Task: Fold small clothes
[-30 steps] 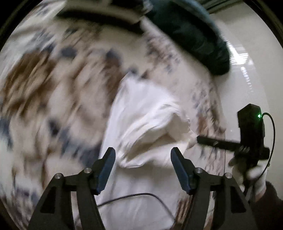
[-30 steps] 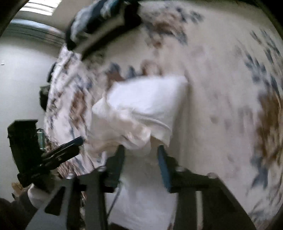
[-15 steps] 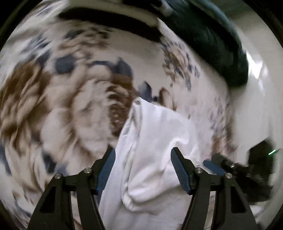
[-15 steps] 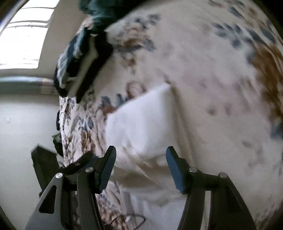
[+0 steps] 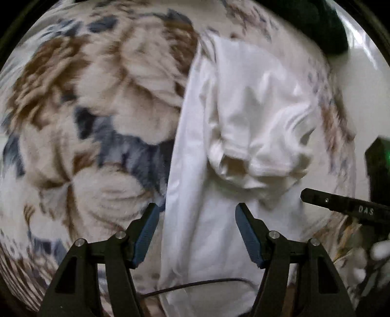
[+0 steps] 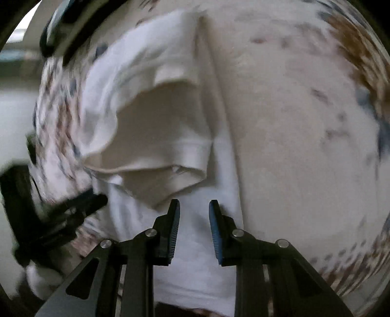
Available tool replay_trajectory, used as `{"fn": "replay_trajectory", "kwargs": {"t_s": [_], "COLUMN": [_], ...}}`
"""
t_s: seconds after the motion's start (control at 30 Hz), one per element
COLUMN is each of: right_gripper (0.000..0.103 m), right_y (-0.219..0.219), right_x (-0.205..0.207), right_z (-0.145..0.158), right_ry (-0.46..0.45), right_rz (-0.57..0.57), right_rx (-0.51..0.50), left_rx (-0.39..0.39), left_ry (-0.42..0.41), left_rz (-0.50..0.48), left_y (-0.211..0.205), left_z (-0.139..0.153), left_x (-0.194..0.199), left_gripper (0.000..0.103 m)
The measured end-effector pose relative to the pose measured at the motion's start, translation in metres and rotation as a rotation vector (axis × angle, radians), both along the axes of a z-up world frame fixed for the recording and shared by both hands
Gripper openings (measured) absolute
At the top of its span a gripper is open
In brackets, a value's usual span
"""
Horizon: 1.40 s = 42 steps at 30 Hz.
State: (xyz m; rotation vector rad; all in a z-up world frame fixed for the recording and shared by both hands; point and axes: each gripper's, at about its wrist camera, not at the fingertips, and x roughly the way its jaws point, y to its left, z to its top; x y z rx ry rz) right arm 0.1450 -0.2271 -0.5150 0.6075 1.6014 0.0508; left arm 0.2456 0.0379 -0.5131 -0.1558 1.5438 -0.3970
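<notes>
White small shirt (image 5: 234, 151) lies on a floral blanket (image 5: 97, 109), brown and blue-grey flower print on cream; surface under it looks like a bed, can't confirm. Garment is partly folded, long strip of cloth running toward the cameras, one short sleeve (image 6: 170, 156) flopped across the body with its hemmed cuff open and creased. Both views motion-blurred.

Left claw (image 5: 196, 231) points steeply down over the near part of the shirt, jaws spread wide, blue pads clear of the cloth, nothing pinched. The left edge of the shirt runs down between its fingers. Thin black cable (image 5: 195, 284) crosses the cloth below the jaws.

Right claw (image 6: 194, 226) also points down at the near part of the shirt just below the sleeve cuff, jaws closing, gap narrow; white cloth shows behind the gap but the pads do not look pressed on it, no fold caught between them. In the left wrist view the right claw comes in from the right edge as a black bar with a green light on its body, tip at the shirt's right edge, white-gloved hand (image 5: 375, 258) behind it. In the right wrist view the left claw (image 6: 82, 202) shows at left, blurred, beside the shirt's edge.

Dark teal-black pile of clothes (image 5: 316, 22) sits at the far end of the blanket, well apart from the shirt
</notes>
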Motion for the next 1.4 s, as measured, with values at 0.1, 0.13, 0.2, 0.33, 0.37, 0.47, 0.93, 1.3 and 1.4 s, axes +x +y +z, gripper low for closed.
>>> {"fn": "replay_trajectory", "kwargs": {"t_s": [0.1, 0.13, 0.2, 0.33, 0.37, 0.47, 0.93, 1.3, 1.4], "right_gripper": [0.029, 0.038, 0.064, 0.072, 0.062, 0.004, 0.000, 0.070, 0.051], "right_y": [-0.020, -0.026, -0.033, -0.039, -0.041, -0.039, -0.082, -0.047, -0.030], "right_x": [0.000, 0.002, 0.007, 0.022, 0.023, 0.022, 0.005, 0.017, 0.024], "right_z": [0.026, 0.031, 0.032, 0.003, -0.004, -0.018, -0.017, 0.009, -0.014], "right_ry": [-0.096, -0.120, -0.148, -0.130, -0.118, -0.075, -0.032, -0.076, 0.026], "right_rz": [-0.167, -0.226, -0.349, -0.586, -0.629, -0.704, -0.589, -0.476, -0.357], "right_rx": [0.116, 0.160, 0.280, 0.432, 0.423, 0.386, 0.175, 0.249, 0.053], "left_rx": [-0.145, -0.203, -0.266, -0.256, -0.215, -0.144, -0.095, 0.001, -0.025], "left_ry": [0.034, 0.050, 0.068, 0.033, 0.017, 0.019, 0.027, 0.029, 0.057], "left_rz": [0.182, 0.240, 0.315, 0.344, 0.326, 0.285, 0.214, 0.148, 0.147], "left_y": [0.021, 0.025, 0.026, 0.017, 0.011, -0.002, -0.002, -0.006, 0.005], "left_z": [0.010, 0.009, 0.004, -0.007, -0.012, -0.023, -0.023, -0.026, -0.030], "left_x": [0.008, 0.014, 0.025, 0.045, 0.050, 0.057, 0.053, 0.049, 0.044], "left_gripper": [0.063, 0.063, 0.063, 0.062, 0.061, 0.061, 0.063, 0.063, 0.063]}}
